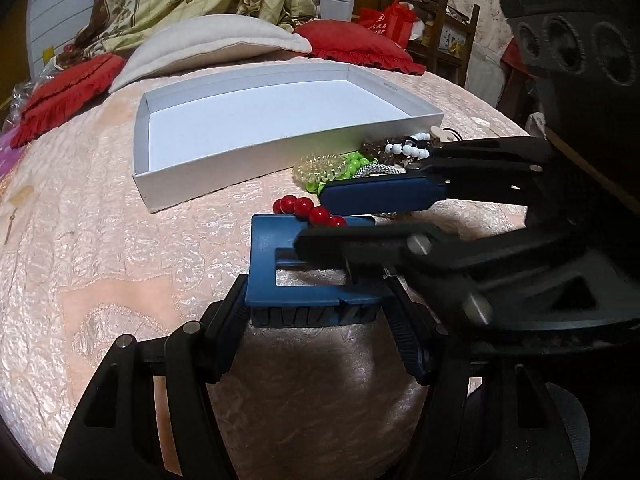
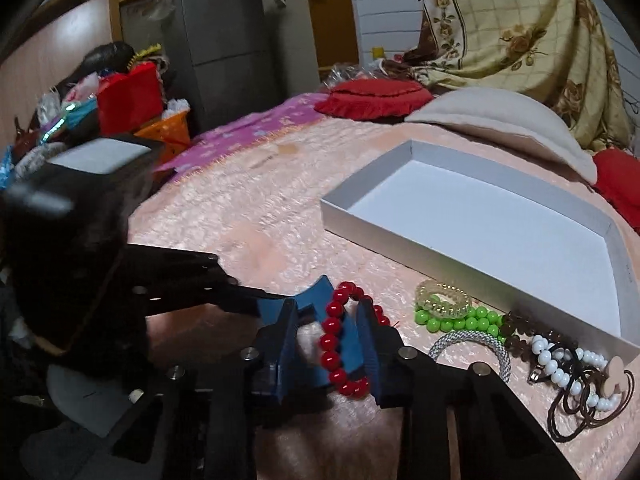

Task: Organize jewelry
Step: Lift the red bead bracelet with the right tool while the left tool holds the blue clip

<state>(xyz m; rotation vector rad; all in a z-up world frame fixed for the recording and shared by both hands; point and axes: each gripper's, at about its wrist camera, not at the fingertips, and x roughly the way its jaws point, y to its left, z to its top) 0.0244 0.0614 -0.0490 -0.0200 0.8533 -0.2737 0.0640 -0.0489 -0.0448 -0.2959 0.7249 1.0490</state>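
Right gripper (image 2: 328, 346) is low centre in its own view, jaws drawn close around the red bracelet (image 2: 347, 340), which lies on the pink bedspread (image 2: 240, 220); can't tell if the pads actually press it. Left gripper (image 1: 316, 276) sits spread, nothing between. The white box (image 2: 472, 216) is upper right, with the other bracelets (image 2: 460, 320) lying just below it.

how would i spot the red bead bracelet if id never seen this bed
Find the shallow white box lying on the pink bedspread; a row of jewelry runs along its near side. The red bead bracelet is at the end of that row, between the blue pads of the right gripper. It alone has glossy red beads; its neighbours are green, clear, silver and white.
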